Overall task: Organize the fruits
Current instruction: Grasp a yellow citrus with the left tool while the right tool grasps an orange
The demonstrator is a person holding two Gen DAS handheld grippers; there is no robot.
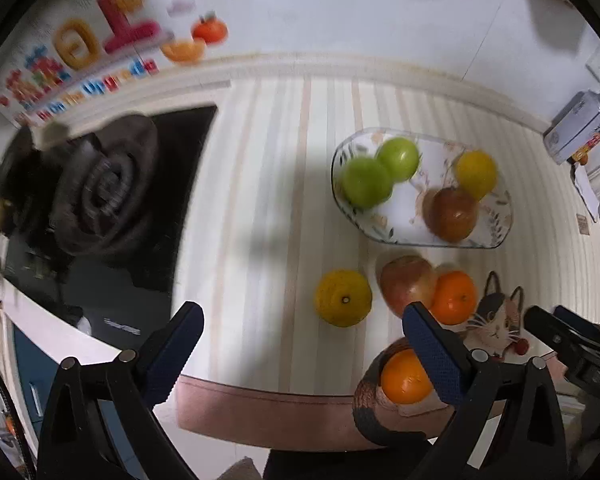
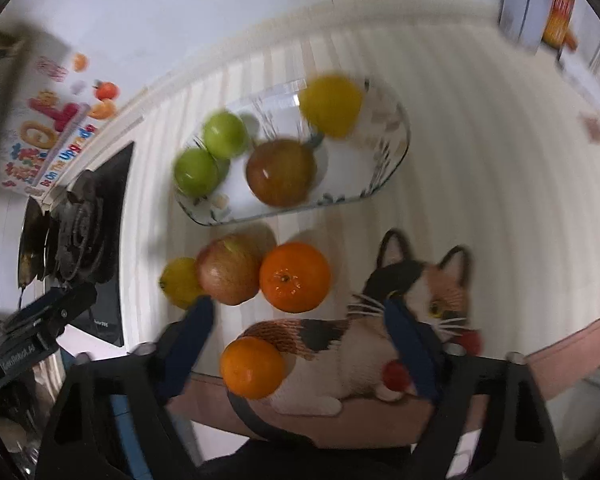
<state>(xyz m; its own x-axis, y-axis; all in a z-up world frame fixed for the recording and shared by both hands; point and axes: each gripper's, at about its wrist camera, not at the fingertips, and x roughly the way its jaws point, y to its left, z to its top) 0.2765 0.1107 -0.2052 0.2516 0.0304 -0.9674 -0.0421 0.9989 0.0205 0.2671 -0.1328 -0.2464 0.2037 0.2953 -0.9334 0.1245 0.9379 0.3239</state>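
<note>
A glass plate (image 1: 496, 236) (image 2: 396, 160) holds two green apples (image 1: 366, 182) (image 2: 196, 170), a yellow fruit (image 1: 476, 174) (image 2: 332, 106) and a dark red apple (image 1: 452, 214) (image 2: 282, 172). On the counter in front of it lie a yellow citrus (image 1: 343, 298) (image 2: 180, 282), a red apple (image 1: 408, 284) (image 2: 230, 270) and an orange (image 1: 456, 298) (image 2: 295, 276). A second orange (image 1: 406, 376) (image 2: 253, 368) rests on a cat-shaped mat (image 1: 496, 320) (image 2: 340, 364). My left gripper (image 1: 302, 320) is open and empty above the counter edge. My right gripper (image 2: 300, 312) is open and empty above the cat mat.
A black gas stove (image 1: 112, 192) (image 2: 84, 216) sits at the left. A colourful box (image 1: 72, 52) (image 2: 48, 128) stands against the back wall. A carton (image 1: 580, 128) (image 2: 540, 4) stands at the back right. The striped counter's front edge (image 1: 268, 392) is close below the grippers.
</note>
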